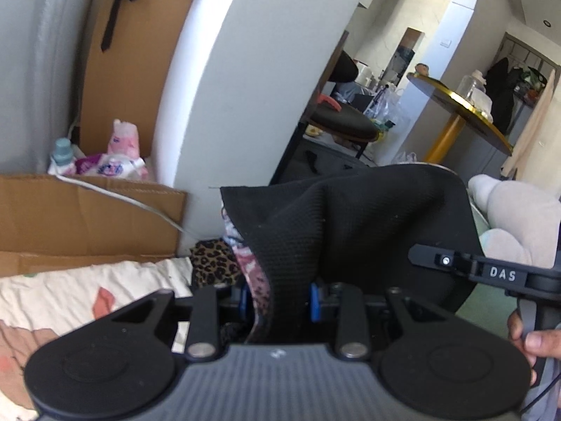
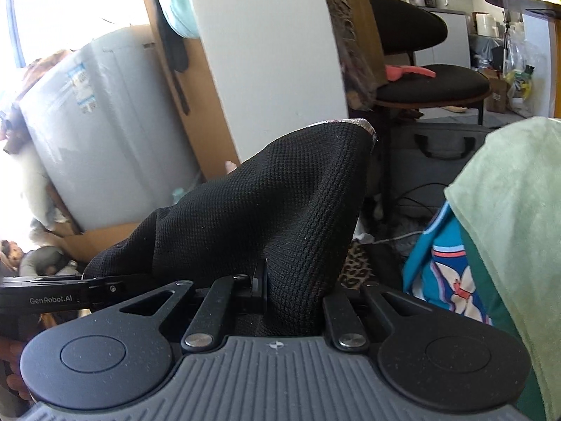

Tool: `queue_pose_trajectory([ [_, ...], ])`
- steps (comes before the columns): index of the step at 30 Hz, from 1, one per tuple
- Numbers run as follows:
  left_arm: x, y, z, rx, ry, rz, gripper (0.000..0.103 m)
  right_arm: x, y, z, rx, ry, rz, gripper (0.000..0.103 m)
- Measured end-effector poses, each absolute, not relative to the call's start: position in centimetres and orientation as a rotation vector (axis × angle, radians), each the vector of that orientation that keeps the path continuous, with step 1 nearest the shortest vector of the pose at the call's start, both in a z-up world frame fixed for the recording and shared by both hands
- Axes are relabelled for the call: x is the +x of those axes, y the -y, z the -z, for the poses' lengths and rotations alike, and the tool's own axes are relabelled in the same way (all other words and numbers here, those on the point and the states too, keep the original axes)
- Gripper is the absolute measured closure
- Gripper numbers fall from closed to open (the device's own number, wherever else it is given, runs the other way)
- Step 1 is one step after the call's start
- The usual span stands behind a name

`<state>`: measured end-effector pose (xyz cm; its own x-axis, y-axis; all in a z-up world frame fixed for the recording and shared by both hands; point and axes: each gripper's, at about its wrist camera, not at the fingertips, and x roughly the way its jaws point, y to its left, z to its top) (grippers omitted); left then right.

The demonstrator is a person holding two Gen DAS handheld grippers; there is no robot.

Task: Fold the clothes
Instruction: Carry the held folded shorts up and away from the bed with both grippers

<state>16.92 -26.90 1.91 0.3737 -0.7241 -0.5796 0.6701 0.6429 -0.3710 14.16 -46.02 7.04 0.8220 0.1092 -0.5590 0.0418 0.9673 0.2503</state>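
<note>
Bedroom: black garment (image 1: 350, 231) bunched upright.

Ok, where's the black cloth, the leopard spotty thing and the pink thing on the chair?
black cloth (image 2: 280, 189): right wrist view, on its knitted middle.
leopard-print fabric (image 1: 210, 263): left wrist view, on the spotted patch.
pink thing (image 2: 408, 72): right wrist view, on its middle, lying on the chair seat.

One black garment (image 1: 350, 224), two grippers (image 1: 278, 301)
</note>
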Motion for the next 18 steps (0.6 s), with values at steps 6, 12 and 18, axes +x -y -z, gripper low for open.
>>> queue_pose_trajectory([
  [6,18.1,29.2,2.7,-0.111,-0.793,0.915,0.070,15.5,48.1,-3.3,0.238,-0.598,-0.003,0.094],
  [12,18.8,30.9,7.2,-0.147,-0.818,0.906,0.070,17.9,49.6,1.2,0.211,-0.629,0.025,0.094],
  [18,18.9,32.9,11.9,-0.194,-0.822,0.895,0.070,20.2,51.4,5.7,0.215,-0.648,0.066,0.094],
])
